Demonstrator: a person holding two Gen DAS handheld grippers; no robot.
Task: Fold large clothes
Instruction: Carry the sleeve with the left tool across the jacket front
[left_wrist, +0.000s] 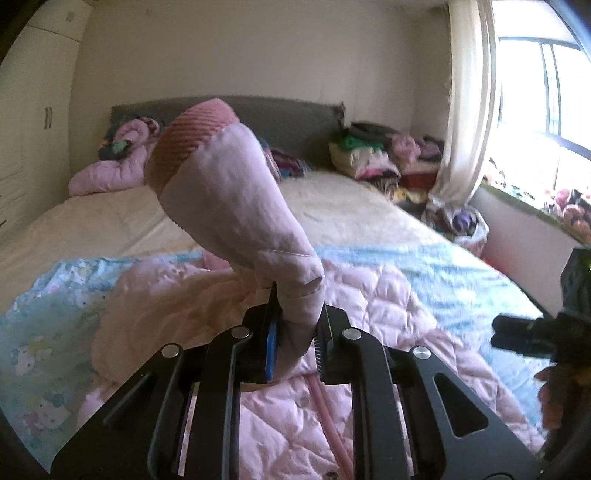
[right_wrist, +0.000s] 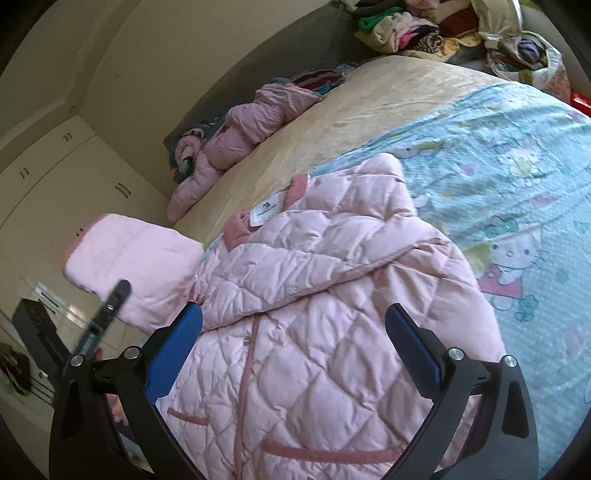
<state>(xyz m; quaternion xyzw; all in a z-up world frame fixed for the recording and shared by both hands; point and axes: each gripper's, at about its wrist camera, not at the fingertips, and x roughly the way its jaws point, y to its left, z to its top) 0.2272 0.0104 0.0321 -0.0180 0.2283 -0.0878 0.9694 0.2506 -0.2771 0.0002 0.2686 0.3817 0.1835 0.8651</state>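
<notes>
Clenched on the sleeve (left_wrist: 236, 192), my left gripper (left_wrist: 295, 325) holds it pointing toward 11 o'clock above the jacket (right_wrist: 314, 314), spread on the bed (right_wrist: 369, 122). I keep my right gripper (right_wrist: 295, 350) released, hovering over the jacket's front, body running toward 12.

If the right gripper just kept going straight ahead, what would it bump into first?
Most likely the pink quilted jacket. The right gripper is open and aimed over it, and the jacket fills the space ahead between its fingers. How close it is can't be told exactly.
</notes>
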